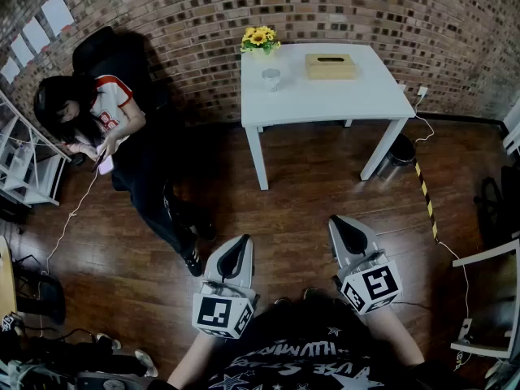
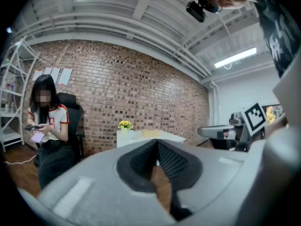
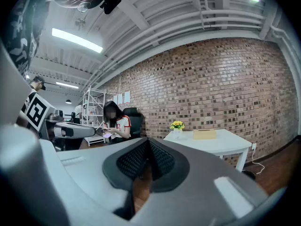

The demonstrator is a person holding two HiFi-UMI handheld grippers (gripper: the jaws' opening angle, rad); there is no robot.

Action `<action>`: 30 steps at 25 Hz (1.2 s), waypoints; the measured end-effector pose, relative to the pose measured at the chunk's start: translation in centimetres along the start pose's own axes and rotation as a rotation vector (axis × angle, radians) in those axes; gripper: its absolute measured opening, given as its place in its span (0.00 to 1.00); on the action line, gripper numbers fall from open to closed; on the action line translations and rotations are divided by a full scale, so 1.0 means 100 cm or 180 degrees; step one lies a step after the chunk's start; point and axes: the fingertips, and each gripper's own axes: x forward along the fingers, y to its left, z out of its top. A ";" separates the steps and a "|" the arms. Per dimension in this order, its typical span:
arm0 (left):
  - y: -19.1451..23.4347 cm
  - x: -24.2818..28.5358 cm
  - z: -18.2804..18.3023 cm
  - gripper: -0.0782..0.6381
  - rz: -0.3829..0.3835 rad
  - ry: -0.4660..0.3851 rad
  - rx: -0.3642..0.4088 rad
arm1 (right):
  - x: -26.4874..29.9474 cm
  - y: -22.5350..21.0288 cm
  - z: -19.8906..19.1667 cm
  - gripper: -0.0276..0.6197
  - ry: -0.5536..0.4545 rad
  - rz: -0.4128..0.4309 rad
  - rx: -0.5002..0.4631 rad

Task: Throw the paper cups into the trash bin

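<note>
Both grippers point across the wooden floor (image 1: 301,205); the left gripper (image 1: 242,240) and the right gripper (image 1: 335,220) each have their jaws pressed together on nothing. A brick wall (image 1: 244,6) closes the room ahead. Against it stands a white table (image 1: 357,97), well apart from the grippers. A person (image 1: 114,120) sits to its left. A dark trash bin (image 1: 398,154) stands by the table's right front leg. On the tabletop are a tan box (image 1: 331,66), yellow flowers (image 1: 259,37) and, near them, a small cup (image 1: 270,78).
</note>
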 end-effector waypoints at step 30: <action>0.153 0.359 0.046 0.12 0.0517 -0.0005 0.0138 | 0.349 -0.248 0.010 0.05 -0.0095 0.0271 0.0048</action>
